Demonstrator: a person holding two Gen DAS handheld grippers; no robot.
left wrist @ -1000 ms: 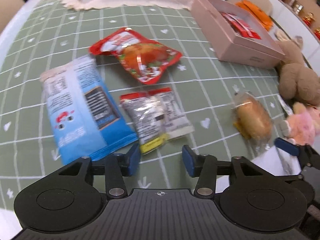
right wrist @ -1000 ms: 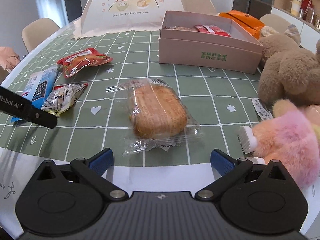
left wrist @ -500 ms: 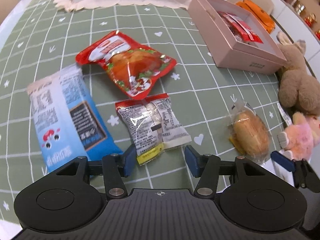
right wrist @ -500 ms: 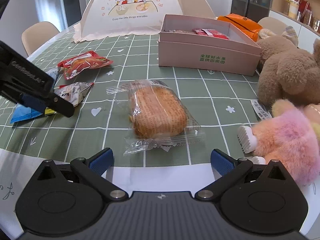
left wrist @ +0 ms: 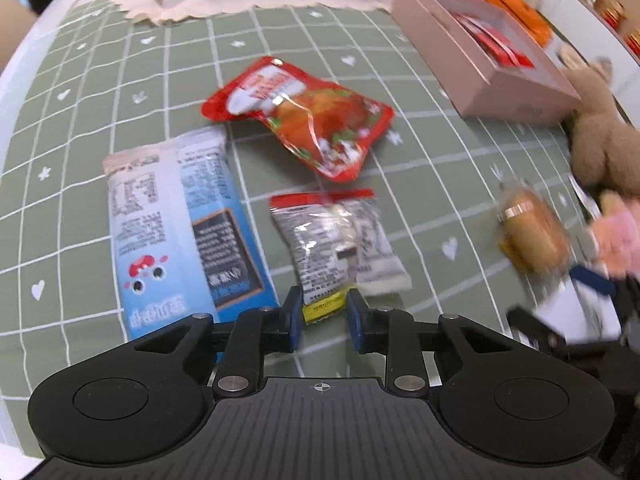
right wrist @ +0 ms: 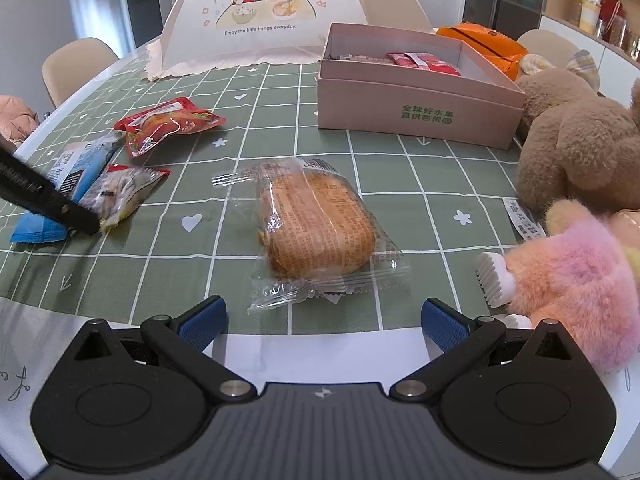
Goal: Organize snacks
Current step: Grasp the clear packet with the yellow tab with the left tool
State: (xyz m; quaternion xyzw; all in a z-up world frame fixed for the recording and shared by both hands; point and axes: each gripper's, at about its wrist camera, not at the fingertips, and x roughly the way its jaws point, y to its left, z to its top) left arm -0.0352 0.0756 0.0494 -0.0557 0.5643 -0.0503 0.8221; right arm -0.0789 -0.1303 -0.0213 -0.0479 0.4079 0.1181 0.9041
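A clear snack packet with a red top and yellow end (left wrist: 334, 246) lies on the green checked cloth. My left gripper (left wrist: 322, 314) is open, its fingers at either side of the packet's yellow end. A blue bag (left wrist: 180, 232) lies to its left, a red pouch (left wrist: 304, 118) beyond. A wrapped bread bun (right wrist: 314, 222) lies just ahead of my right gripper (right wrist: 322, 322), which is wide open and empty. The pink box (right wrist: 416, 100) holds red packets at the back right. The left gripper's finger (right wrist: 44, 198) shows in the right wrist view beside the packet (right wrist: 124, 190).
A brown plush bear (right wrist: 576, 140) and a pink plush toy (right wrist: 576, 276) sit at the right. A white mesh food cover (right wrist: 260, 20) stands at the back. An orange bag (right wrist: 484, 42) lies behind the box. The table's white edge (right wrist: 320, 354) runs under my right gripper.
My left gripper has moved forward and down to the clear packet, and its fingers have narrowed around the yellow end. The right gripper has stayed put.
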